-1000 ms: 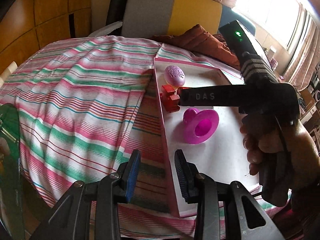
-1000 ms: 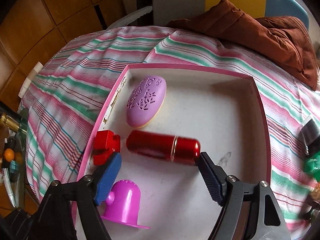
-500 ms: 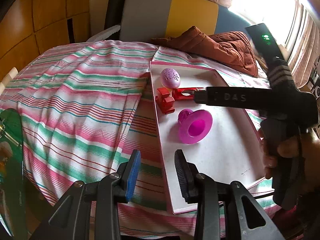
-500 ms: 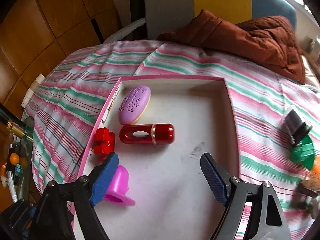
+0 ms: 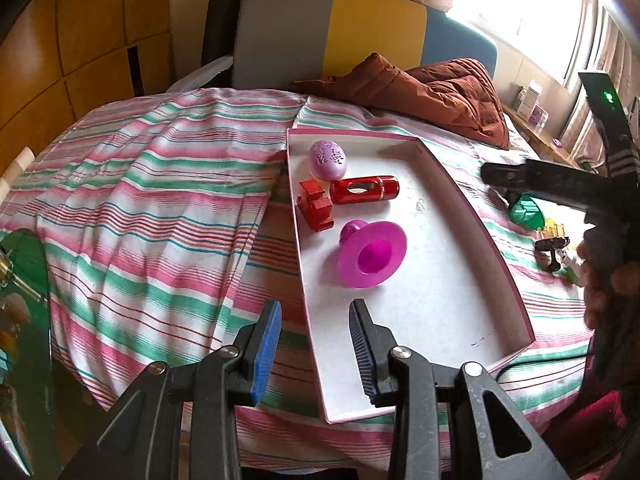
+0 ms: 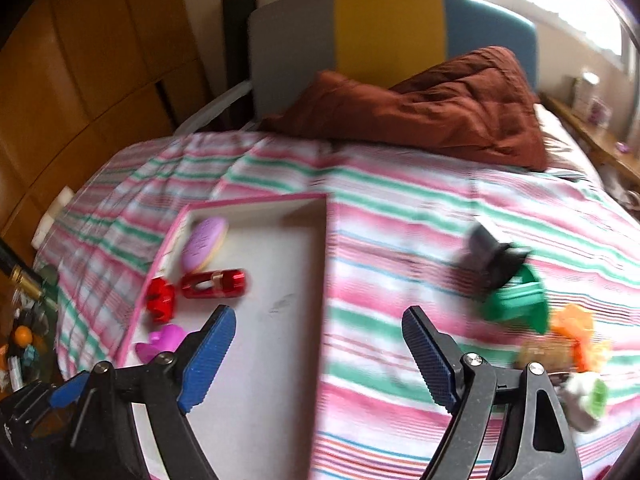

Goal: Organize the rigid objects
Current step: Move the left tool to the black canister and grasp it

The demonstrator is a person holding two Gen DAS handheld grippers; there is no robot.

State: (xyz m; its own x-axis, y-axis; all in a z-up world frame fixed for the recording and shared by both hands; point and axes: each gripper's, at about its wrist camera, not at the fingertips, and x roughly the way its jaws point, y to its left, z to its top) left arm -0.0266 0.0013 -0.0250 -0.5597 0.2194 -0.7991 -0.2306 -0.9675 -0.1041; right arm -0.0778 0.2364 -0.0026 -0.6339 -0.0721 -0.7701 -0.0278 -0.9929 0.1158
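Home bedroom. Bed with pink-green striped bedspread (image 5: 152, 200), padded headboard (image 5: 360, 36) in grey, yellow, blue panels, rumpled brown quilt (image 6: 432, 112) at head end. Wood-panelled wall (image 5: 80, 40) on left, curtained window (image 5: 600, 48) on right above low shelf with small boxes (image 5: 530, 100). Toys in shallow pink-rimmed tray (image 5: 460, 192) on bed.
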